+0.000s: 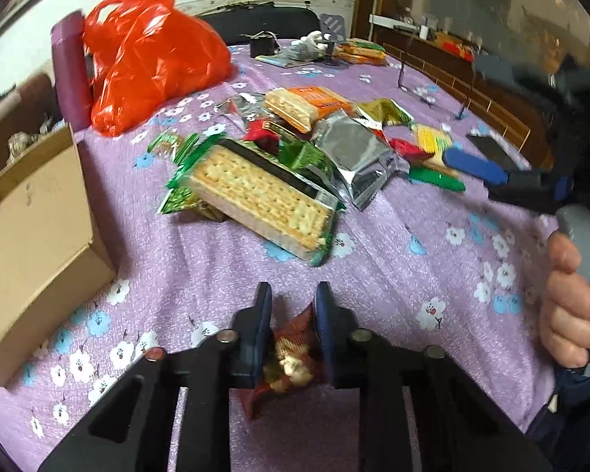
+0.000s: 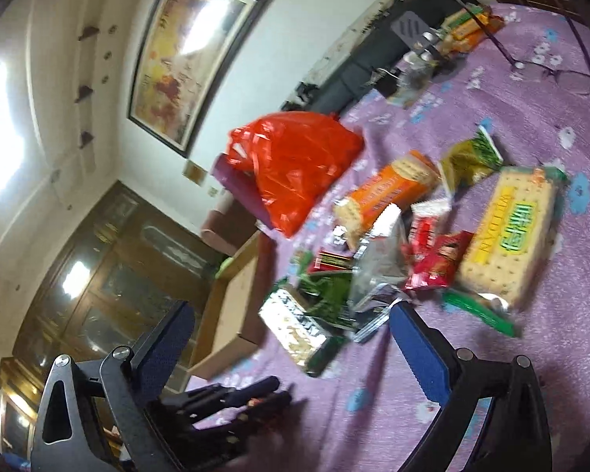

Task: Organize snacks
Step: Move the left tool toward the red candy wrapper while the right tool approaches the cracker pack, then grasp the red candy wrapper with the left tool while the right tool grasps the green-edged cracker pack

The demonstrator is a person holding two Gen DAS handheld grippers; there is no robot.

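Presently the left gripper (image 1: 291, 314) is clamped on a small red snack packet (image 1: 291, 358) just above the purple floral tabletop (image 1: 393, 244). The right gripper (image 2: 291, 330) stands wide and empty near the snack pile (image 2: 393, 236). A cardboard box (image 1: 31, 228) sits left.

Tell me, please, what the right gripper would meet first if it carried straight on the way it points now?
Probably the green-wrapped cracker pack at the near edge of the snack pile; the right gripper has open jaws framing it, though depth is unclear.
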